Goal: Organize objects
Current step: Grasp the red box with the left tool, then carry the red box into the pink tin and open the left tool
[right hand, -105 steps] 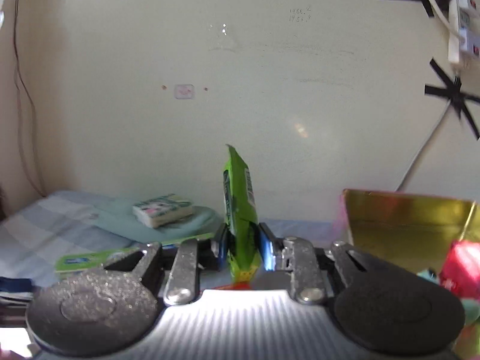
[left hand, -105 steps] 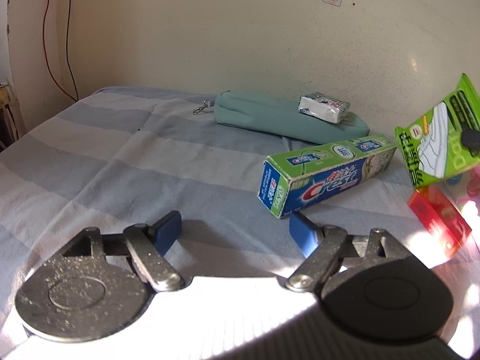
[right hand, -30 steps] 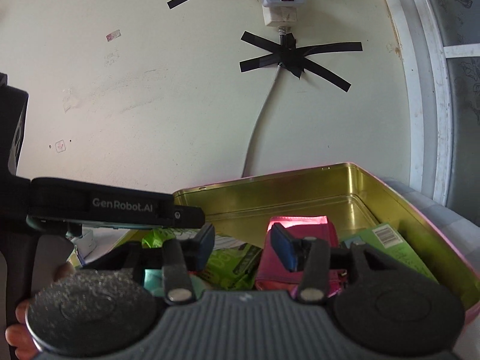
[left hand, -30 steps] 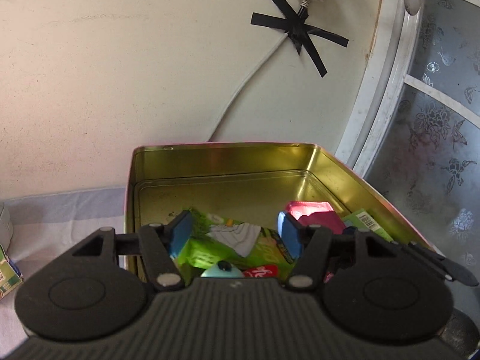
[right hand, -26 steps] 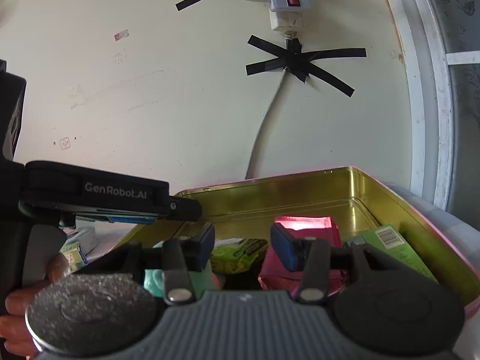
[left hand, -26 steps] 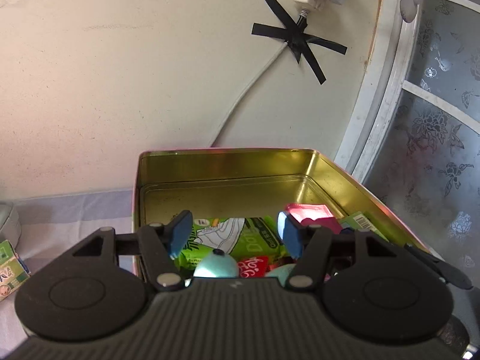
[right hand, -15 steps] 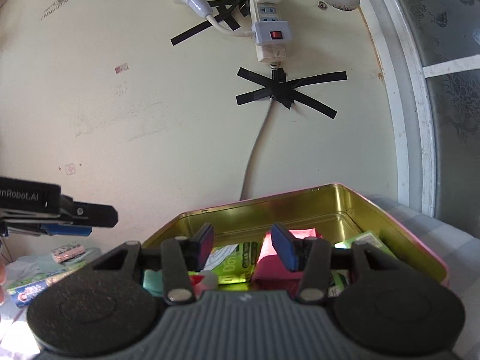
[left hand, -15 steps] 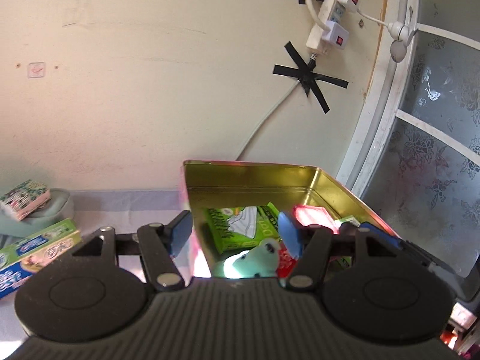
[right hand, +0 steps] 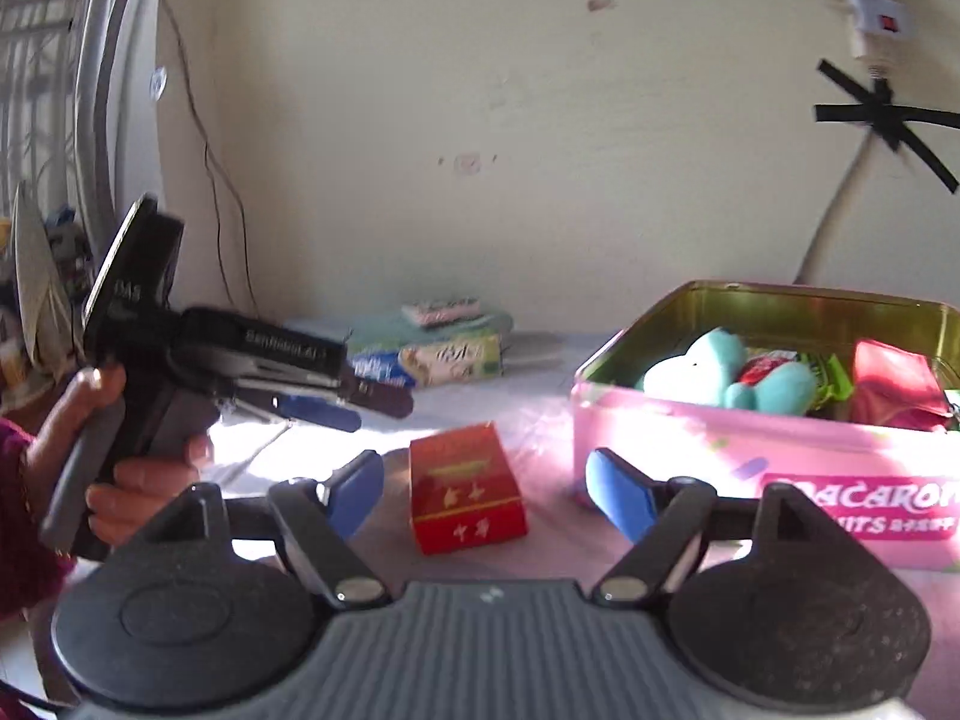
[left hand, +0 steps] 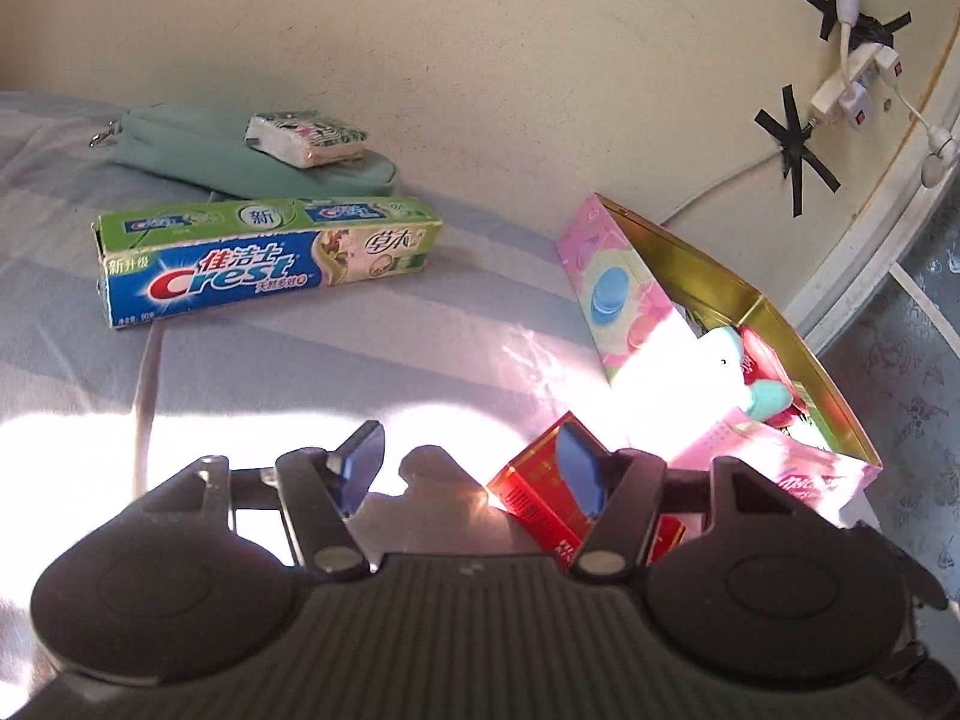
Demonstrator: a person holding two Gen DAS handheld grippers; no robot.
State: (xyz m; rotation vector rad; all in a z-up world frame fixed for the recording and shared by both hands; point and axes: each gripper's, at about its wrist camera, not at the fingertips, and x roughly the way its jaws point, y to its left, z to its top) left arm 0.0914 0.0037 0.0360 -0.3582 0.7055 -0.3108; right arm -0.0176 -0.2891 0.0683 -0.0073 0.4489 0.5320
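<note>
Left gripper [left hand: 471, 477]: jaws spread wide with nothing between them, low over the sunlit striped bedcover [left hand: 372, 336]; its right finger overlaps the red box in its own view.
Right gripper [right hand: 486, 492]: jaws spread, empty, with the red box lying on the cover between and just beyond the blue pads [right hand: 621, 501].
Red box [right hand: 465, 489]: flat on the cover, just left of the tin; fully seen from the right wrist, half hidden behind a finger from the left wrist [left hand: 540, 495].
Tin [right hand: 708, 432]: pink outside, gold inside, lid off; holds a teal and white plush toy [right hand: 720, 375], a green packet [right hand: 831, 378] and a red pouch [right hand: 894, 390].
Toothpaste box [left hand: 264, 258]: lies flat near the wall, well apart from the tin; lettering is clear from the left wrist, blurred from the right.
Teal pouch [left hand: 240, 156]: against the wall behind the toothpaste, with a small tissue pack [left hand: 306, 138] on top.
Only in the right wrist view: the left gripper from the side [right hand: 336, 402], held in a hand [right hand: 144, 480]; its fingers look parted, though blur makes that uncertain.
Only in the left wrist view: a white cable [left hand: 147, 384] lies across the cover.
</note>
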